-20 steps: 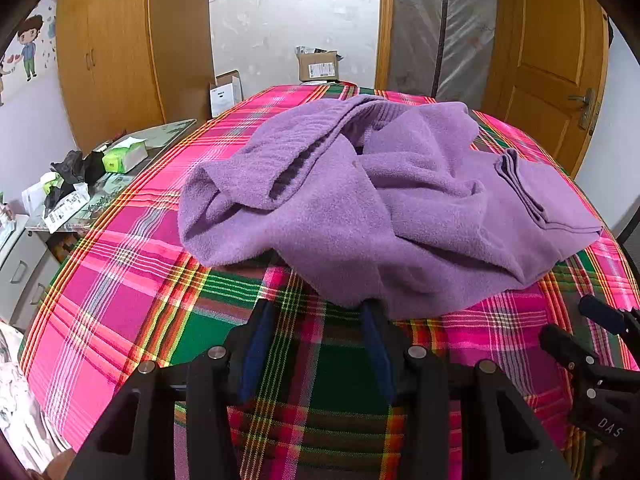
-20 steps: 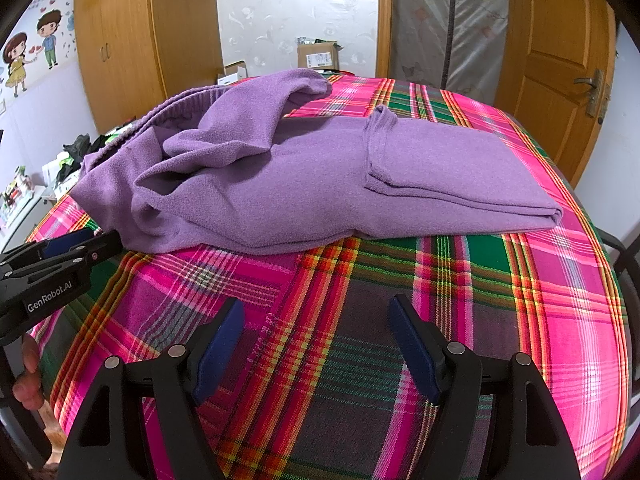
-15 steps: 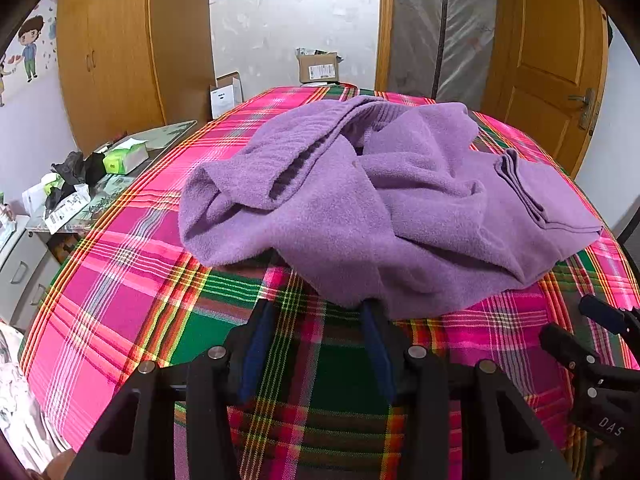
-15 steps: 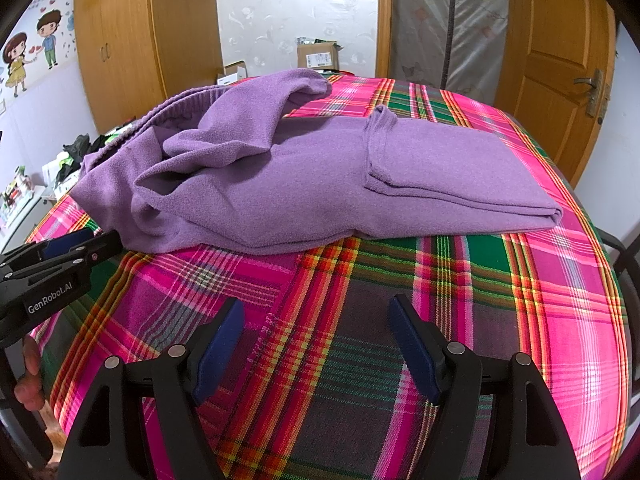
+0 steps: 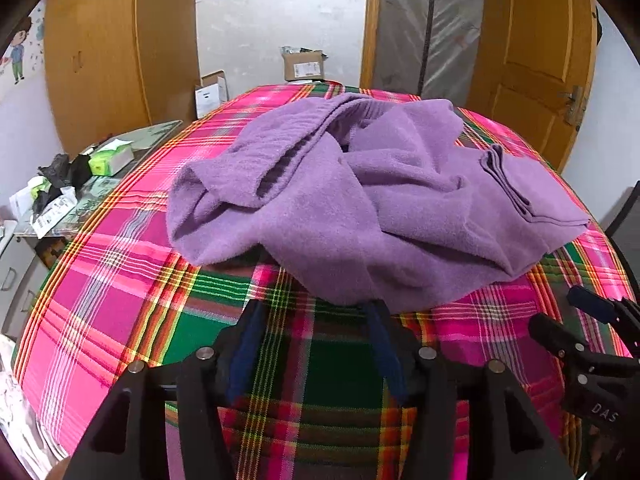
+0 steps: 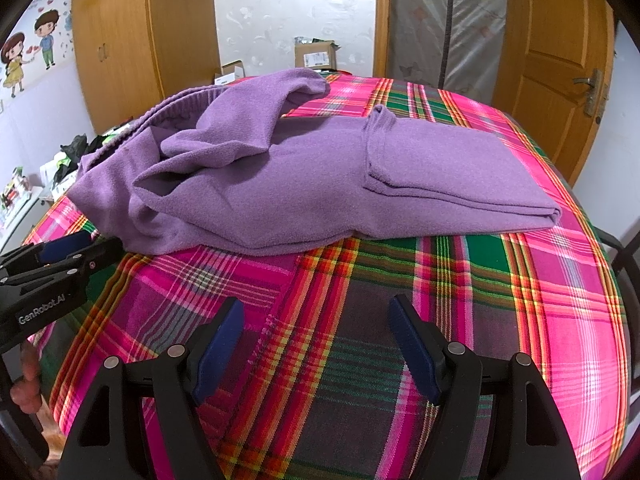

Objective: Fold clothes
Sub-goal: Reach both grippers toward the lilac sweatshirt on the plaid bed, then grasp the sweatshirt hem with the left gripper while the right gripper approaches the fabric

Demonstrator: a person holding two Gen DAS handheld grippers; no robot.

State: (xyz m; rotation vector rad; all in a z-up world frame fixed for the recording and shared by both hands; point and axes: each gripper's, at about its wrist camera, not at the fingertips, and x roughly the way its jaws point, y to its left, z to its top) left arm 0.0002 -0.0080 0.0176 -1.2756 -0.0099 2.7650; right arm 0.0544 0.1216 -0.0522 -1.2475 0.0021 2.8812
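A purple fleece garment [image 5: 360, 208] lies crumpled on the pink and green plaid cloth [image 5: 120, 288], with one part folded flat at the right [image 6: 460, 168] and a ribbed band bunched at the left [image 6: 176, 108]. My left gripper [image 5: 316, 320] is open at the garment's near edge, and its right fingertip [image 5: 374, 312] touches the hem. My right gripper [image 6: 316, 320] is open and holds nothing, a little short of the garment's front edge [image 6: 280, 246]. Each gripper shows in the other's view: the right one [image 5: 592, 320] and the left one [image 6: 68, 252].
A cluttered side table [image 5: 80, 176] with a green tissue box stands left of the plaid surface. Wooden wardrobes [image 6: 132, 40], cardboard boxes [image 6: 316, 54] and a wooden door [image 6: 560, 60] are behind. A hand [image 6: 28, 380] grips the left tool's handle.
The left wrist view has shifted slightly to the right and is a little blurred. The garment and the right gripper have not moved.
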